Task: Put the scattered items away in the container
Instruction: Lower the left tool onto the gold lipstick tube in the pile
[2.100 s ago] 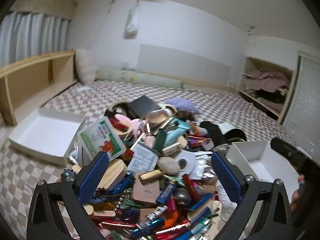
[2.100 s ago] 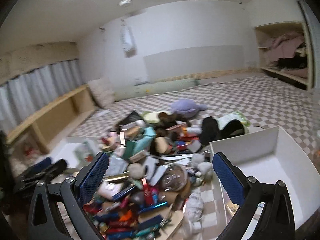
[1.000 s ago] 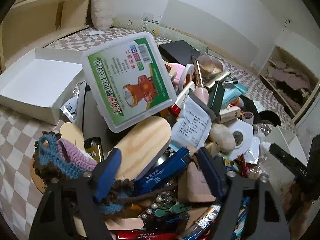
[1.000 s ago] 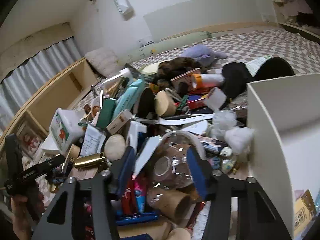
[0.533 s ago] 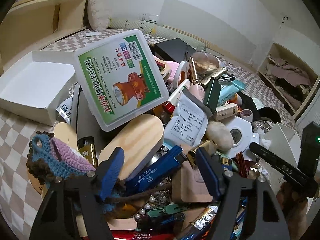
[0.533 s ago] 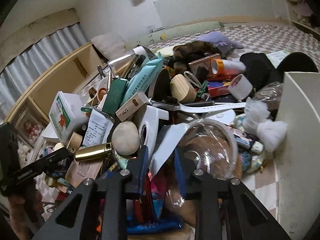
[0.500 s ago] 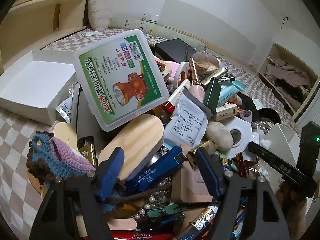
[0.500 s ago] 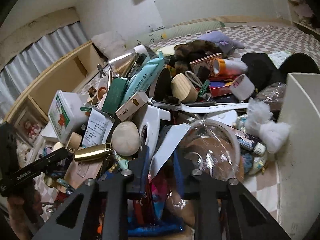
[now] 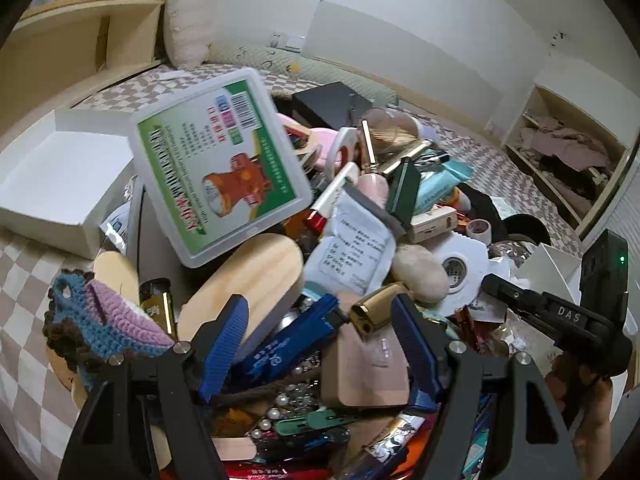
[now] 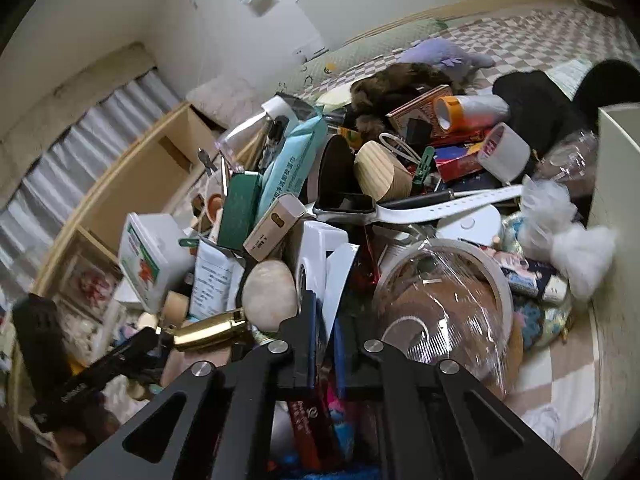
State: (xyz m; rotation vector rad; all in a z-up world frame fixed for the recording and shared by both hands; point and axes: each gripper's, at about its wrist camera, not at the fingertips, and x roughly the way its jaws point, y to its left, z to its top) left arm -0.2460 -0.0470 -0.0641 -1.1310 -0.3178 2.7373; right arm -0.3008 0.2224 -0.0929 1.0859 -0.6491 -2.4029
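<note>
While both hand-held grippers sit low in the pile, the main risk is a slide. The left hand-held gripper is spread partway, jaws straddling a blue pen and a beige block; neither pad clearly touches, so no grip there. Closing now would likely catch both items, or the gold cap just ahead, and drag out neighbours. The green-labelled plastic case leans tilted on a wooden oval ahead and to its left; a tug underneath could tip it off.

The right hand-held gripper is nearly closed, pinching the lower edge of a white flat piece; what the piece is cannot be told. It is wedged under clutter, so lifting may spill the beige stone to its left or roll the clear wrapped bowl to its right. An edge pinch may also slip.

Containers: a white open box, far left of the left hand-held gripper, looks empty. A white container wall stands to the right of the right hand-held gripper; its inside is hidden. Nearly everything remains in the pile on the checkered bed.
</note>
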